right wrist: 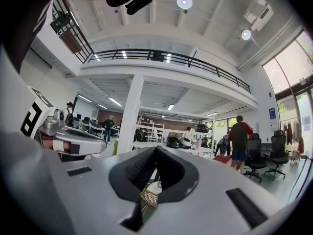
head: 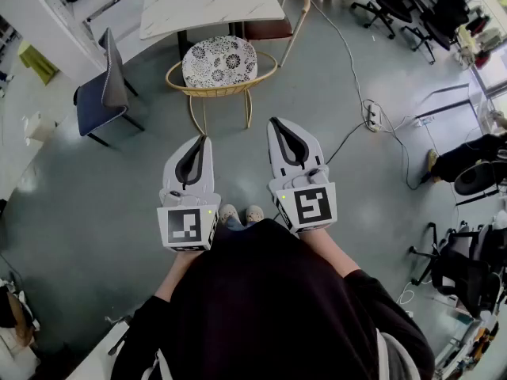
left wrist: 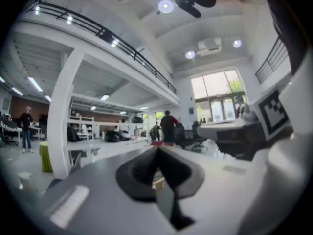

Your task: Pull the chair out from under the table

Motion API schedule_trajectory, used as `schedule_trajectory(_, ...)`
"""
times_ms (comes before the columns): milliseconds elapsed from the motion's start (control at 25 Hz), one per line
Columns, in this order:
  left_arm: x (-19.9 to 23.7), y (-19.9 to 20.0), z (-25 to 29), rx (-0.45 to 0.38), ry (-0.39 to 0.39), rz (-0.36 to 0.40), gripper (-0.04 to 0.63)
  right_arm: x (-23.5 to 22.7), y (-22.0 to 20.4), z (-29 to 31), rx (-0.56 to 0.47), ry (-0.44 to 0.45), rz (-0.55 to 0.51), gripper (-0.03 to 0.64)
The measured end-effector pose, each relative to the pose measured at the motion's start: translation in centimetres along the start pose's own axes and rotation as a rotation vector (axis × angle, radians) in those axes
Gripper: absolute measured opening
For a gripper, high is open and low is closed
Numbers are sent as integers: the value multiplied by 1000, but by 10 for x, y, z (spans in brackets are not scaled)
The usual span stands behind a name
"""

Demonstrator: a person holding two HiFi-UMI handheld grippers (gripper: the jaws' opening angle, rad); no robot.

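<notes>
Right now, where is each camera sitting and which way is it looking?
Head view: on the person's head, looking steeply down at the chair and table; shows the left claw, right claw and shoes.
Left gripper view: rides the left claw, looking level along its shut jaws into the hall; the right claw shows at right.
Right gripper view: rides the right claw, looking level along its shut jaws; the left claw shows at left.
Shared: head and right gripper views both show the chair.
</notes>
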State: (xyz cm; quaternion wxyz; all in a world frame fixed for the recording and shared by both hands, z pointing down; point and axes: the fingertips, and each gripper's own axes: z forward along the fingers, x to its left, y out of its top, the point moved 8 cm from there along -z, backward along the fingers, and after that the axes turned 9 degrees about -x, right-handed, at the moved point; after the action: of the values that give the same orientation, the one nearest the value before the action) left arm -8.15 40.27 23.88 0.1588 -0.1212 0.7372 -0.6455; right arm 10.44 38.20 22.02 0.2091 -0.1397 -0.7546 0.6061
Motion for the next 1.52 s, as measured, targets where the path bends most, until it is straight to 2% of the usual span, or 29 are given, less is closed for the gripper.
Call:
schedule_trajectory(440, 18, -10, 3, -21, -33, -9, 8, 11, -10, 10, -11, -38, 13, 21)
schedule_trajectory(840, 36, -37, 46, -3, -32, -20, 8, -30, -37, 41, -18, -64, 53, 23)
schedule_trajectory(1040, 55, -54, 93, 4, -22, -23, 8, -51, -57, 86, -6, 9, -10, 23)
schedule_trajectory(1360, 91, -85, 184, 37, -45, -25, 14, -99, -108, 173, 74, 140, -24, 25)
schedule_trajectory(1440, 97, -93, 203, 59, -63, -39, 35, -107, -120, 189, 91, 189, -37, 25)
schedule_trajectory(1520, 104, -100, 220, 89, -78, -47, 83, -115, -134, 203, 128, 229, -32, 25)
